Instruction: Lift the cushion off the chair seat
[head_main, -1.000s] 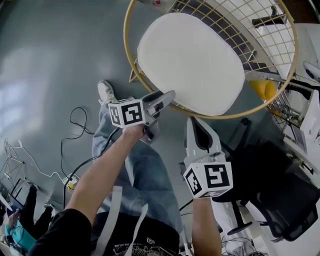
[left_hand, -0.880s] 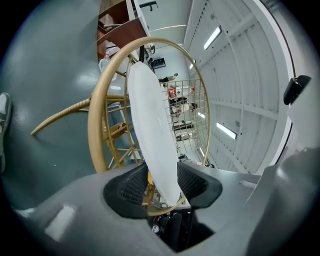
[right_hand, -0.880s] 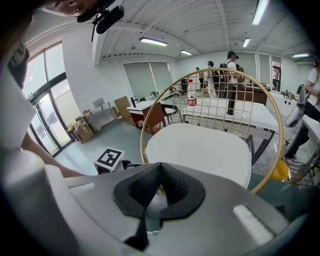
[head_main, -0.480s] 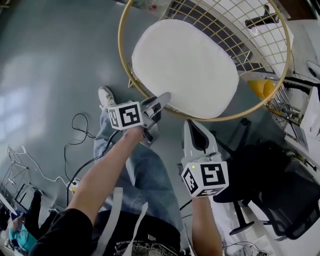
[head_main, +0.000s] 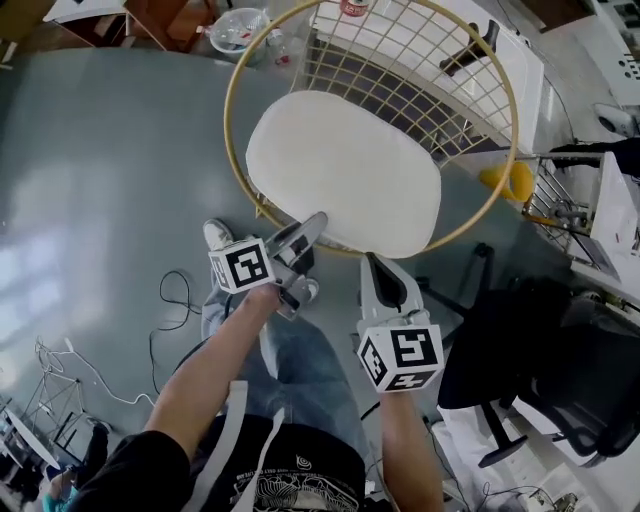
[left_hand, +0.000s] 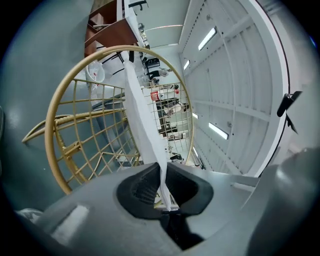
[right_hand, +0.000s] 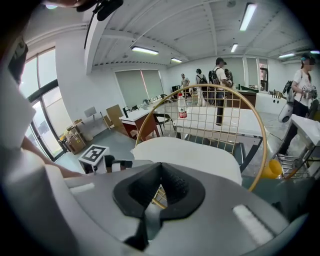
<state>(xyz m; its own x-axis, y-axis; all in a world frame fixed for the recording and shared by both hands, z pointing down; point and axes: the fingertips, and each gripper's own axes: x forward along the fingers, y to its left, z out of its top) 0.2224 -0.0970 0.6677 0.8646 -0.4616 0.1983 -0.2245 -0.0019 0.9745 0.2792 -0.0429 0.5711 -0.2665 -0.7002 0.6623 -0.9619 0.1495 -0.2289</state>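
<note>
Left claw (head_main: 308, 230) clamped on near edge of white cushion (head_main: 345, 180). Jaws just been closing, thin fabric lip pinched between pads. Rest of cushion lying on seat of gold wire chair (head_main: 400, 70), long axis running upper left to lower right in head view. Right claw (head_main: 380, 265) tips together, nothing in them, sitting just beside same near edge, further right. Cushion ahead of both claws; only left has it. Lift likely hangs from that one edge, so far side may drag.

Before you, the cushion (head_main: 345, 170) sits inside the wire chair (head_main: 400, 60); an office chair (head_main: 540, 380) stands to your right; cables (head_main: 175, 300) trail across the floor (head_main: 100, 180) to your left.
</note>
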